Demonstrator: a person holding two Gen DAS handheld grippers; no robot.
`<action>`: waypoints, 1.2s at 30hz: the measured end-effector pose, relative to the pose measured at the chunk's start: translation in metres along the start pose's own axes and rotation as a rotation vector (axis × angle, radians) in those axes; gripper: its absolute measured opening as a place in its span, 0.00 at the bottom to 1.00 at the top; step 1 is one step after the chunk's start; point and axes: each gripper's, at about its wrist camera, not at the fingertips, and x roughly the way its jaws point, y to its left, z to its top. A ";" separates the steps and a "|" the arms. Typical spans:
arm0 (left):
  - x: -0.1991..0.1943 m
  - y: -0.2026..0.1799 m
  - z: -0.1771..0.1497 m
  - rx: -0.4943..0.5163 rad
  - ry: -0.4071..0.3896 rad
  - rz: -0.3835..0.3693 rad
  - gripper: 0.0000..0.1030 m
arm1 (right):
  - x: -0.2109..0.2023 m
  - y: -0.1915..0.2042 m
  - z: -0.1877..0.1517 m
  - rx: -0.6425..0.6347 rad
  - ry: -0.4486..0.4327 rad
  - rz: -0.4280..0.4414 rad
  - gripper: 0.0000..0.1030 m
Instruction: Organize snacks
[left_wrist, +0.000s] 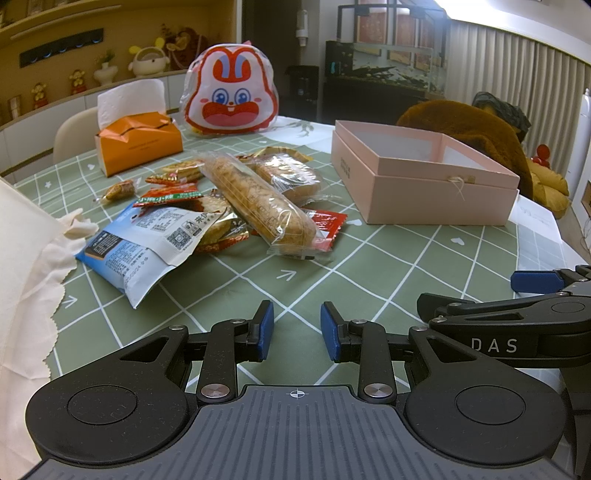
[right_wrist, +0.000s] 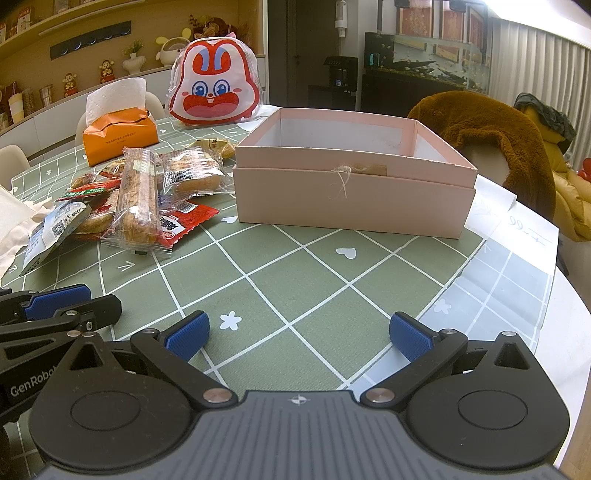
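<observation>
Starting empty, your left gripper (left_wrist: 297, 330) stood narrowly open, right gripper (right_wrist: 299, 336) wide; you needed the top bread stick (left_wrist: 258, 199) first, then the pink box (right_wrist: 354, 184).

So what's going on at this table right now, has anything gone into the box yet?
Nothing yet. Both grippers hover empty above the green checked tablecloth: the left gripper with jaws partly open, the right gripper with jaws wide. The wrapped snacks sit in a pile, a long clear-wrapped pastry on top. The pink box stands open beside the pile; what shows of its inside looks empty.
</observation>
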 end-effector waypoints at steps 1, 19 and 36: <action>0.000 0.000 0.000 0.000 0.000 0.000 0.32 | 0.000 0.000 0.000 0.000 0.000 0.000 1.00; 0.000 0.005 0.001 -0.026 -0.003 -0.017 0.32 | -0.001 0.001 -0.001 0.000 0.000 0.000 1.00; 0.000 0.028 0.035 -0.153 0.122 -0.073 0.33 | 0.003 -0.004 0.023 -0.041 0.244 0.036 1.00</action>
